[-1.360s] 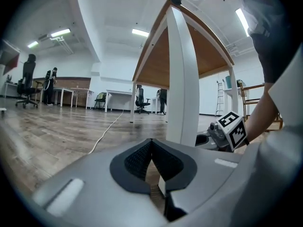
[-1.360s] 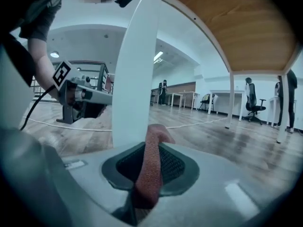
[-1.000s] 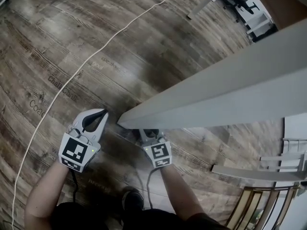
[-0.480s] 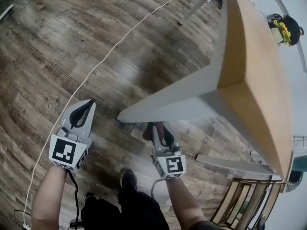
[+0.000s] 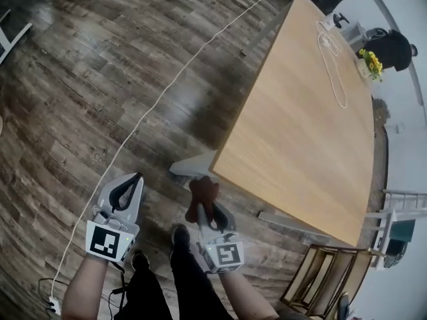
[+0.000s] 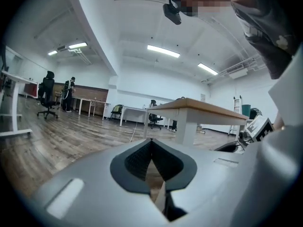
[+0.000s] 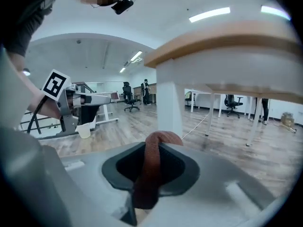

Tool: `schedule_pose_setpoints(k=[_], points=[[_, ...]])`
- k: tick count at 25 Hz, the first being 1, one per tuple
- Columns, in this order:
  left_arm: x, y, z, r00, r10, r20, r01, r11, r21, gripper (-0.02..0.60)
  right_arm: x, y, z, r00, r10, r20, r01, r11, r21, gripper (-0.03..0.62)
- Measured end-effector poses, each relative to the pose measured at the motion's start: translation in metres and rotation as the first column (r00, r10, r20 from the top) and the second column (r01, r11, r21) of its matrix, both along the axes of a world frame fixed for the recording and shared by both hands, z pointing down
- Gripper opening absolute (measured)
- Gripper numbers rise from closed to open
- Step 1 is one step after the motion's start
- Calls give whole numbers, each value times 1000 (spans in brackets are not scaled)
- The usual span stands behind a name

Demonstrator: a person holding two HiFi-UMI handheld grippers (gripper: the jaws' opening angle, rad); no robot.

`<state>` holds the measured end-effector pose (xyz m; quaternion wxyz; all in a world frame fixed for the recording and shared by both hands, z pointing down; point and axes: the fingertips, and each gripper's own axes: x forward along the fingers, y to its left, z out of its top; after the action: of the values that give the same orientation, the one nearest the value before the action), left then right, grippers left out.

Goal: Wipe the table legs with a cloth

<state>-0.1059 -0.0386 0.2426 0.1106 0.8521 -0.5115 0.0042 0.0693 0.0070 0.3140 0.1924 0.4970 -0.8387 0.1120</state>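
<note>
The table has a light wooden top (image 5: 300,112) and white legs; the nearest leg (image 5: 190,167) shows under the near corner. My right gripper (image 5: 203,204) is shut on a reddish-brown cloth (image 5: 203,189) just in front of that corner. In the right gripper view the cloth (image 7: 154,164) hangs over the closed jaws of the right gripper (image 7: 158,143), and the white leg (image 7: 169,108) stands close behind it. My left gripper (image 5: 138,177) is shut and empty over the floor, left of the leg. In its own view the left gripper (image 6: 151,142) points at the table leg (image 6: 189,129), farther off.
A white cable (image 5: 167,92) runs across the wooden floor at the left. A thin cord (image 5: 333,65) and yellow flowers (image 5: 369,62) are on the far end of the top. A wooden chair (image 5: 333,275) stands at bottom right. My shoe (image 5: 179,235) is between the grippers.
The head view has risen from below the table edge to above the top. Both grippers have drawn back toward me; the right one, with the cloth, has come out from under the corner.
</note>
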Motion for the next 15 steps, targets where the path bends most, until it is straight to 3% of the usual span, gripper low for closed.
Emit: schedule_pose_setpoints(k=[4, 8, 15], points=[[-29, 26, -48, 1000, -11, -5, 11, 994, -109, 18, -47, 18, -62, 1000, -24, 3, 24, 1000, -13, 66], [-38, 23, -95, 998, 42, 35, -40, 997, -68, 18, -76, 1, -121, 999, -34, 27, 33, 999, 36, 66], [-54, -37, -102, 995, 64, 73, -60, 996, -64, 18, -109, -39, -115, 998, -9, 61, 5, 999, 53, 66]])
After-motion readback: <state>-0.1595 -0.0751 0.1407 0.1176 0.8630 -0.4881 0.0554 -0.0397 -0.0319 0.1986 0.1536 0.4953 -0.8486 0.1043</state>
